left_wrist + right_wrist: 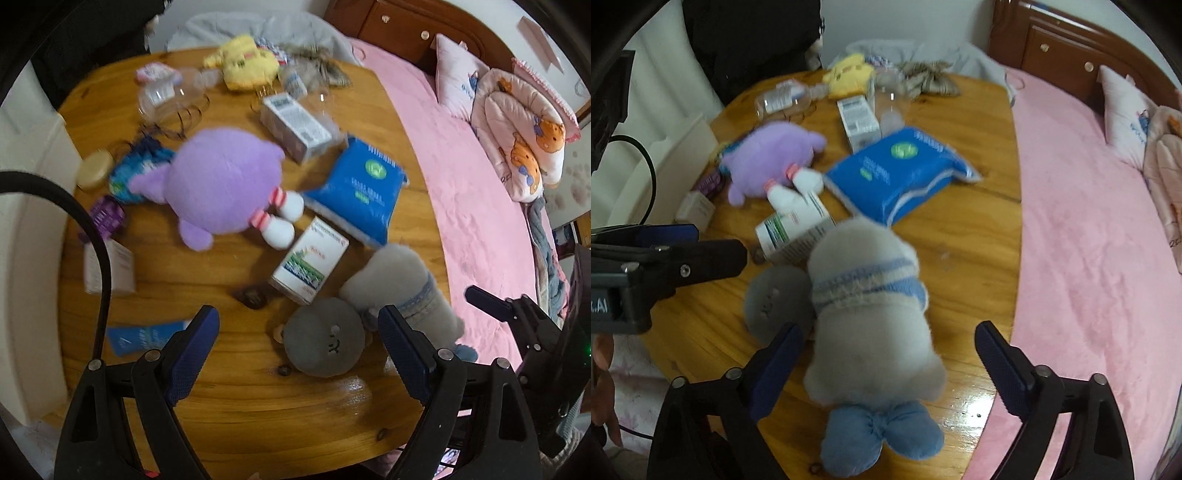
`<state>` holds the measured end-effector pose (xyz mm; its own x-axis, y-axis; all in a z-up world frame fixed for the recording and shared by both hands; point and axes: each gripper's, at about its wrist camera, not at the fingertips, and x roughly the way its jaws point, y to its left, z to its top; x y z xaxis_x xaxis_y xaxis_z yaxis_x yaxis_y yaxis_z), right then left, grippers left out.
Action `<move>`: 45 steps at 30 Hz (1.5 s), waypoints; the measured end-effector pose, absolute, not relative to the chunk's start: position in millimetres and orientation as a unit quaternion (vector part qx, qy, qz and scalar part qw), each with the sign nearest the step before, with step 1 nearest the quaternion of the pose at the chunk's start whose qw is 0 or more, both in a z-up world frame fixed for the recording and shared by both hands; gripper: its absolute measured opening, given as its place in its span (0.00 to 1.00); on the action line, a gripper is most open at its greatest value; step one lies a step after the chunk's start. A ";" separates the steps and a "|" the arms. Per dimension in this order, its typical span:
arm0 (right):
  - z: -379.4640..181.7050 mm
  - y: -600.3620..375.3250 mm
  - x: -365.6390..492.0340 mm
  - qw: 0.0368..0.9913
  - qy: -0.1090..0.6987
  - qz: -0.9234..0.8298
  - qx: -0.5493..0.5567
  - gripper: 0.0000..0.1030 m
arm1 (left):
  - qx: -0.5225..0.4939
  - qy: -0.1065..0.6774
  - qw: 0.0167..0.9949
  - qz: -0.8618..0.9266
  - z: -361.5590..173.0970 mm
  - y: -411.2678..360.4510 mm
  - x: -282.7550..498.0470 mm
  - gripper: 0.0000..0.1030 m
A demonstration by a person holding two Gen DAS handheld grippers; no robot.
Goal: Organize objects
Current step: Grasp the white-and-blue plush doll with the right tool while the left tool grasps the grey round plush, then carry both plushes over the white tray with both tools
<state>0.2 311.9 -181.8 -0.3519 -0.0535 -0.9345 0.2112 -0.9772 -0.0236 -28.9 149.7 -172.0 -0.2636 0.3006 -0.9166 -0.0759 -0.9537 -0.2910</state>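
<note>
While grey plush (871, 332) nears table edge (1015, 206), both hand-held grippers gape.

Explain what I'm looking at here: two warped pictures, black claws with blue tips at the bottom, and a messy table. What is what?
The claws are two hand-held grippers; a person carries one in each hand. Each picture comes from a fisheye camera on a gripper, looking along its fingers. The left gripper is open above the round wooden table, near the grey plush toy's round head. The right gripper is open around that grey plush toy with a blue-striped band, not yet gripping it. Also on the table: a purple plush toy, a blue soft packet, a white carton and a yellow plush toy. Nothing is held.
</note>
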 end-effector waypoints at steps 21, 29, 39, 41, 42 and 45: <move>-210.5 344.1 20.4 0.073 0.030 -0.804 0.590 0.52 | -0.649 -0.087 0.123 0.746 -215.8 164.9 -22.5 0.86; -209.2 347.8 26.9 0.077 0.024 -0.804 0.588 0.51 | -0.646 -0.070 0.108 0.752 -215.5 159.0 -11.5 0.81; -198.1 349.5 35.5 0.082 0.028 -0.811 0.579 0.51 | -0.646 -0.041 0.116 0.753 -208.1 146.0 5.2 0.38; -193.7 349.2 38.9 0.085 0.028 -0.812 0.577 0.51 | -0.645 -0.036 0.114 0.755 -203.7 140.0 8.9 0.36; -196.1 333.3 27.9 0.085 0.029 -0.812 0.576 0.51 | -0.643 -0.035 0.115 0.756 -200.1 136.3 11.3 0.36; -185.9 333.4 36.3 0.093 0.032 -0.814 0.572 0.51 | -0.638 -0.030 0.120 0.760 -186.0 126.7 17.8 0.35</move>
<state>36.3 333.4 -185.9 -0.3284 -0.1153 -0.9375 0.1887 -0.9805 0.0545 17.8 126.7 -186.0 -0.1579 0.2219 -0.9622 -0.1444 -0.9691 -0.1998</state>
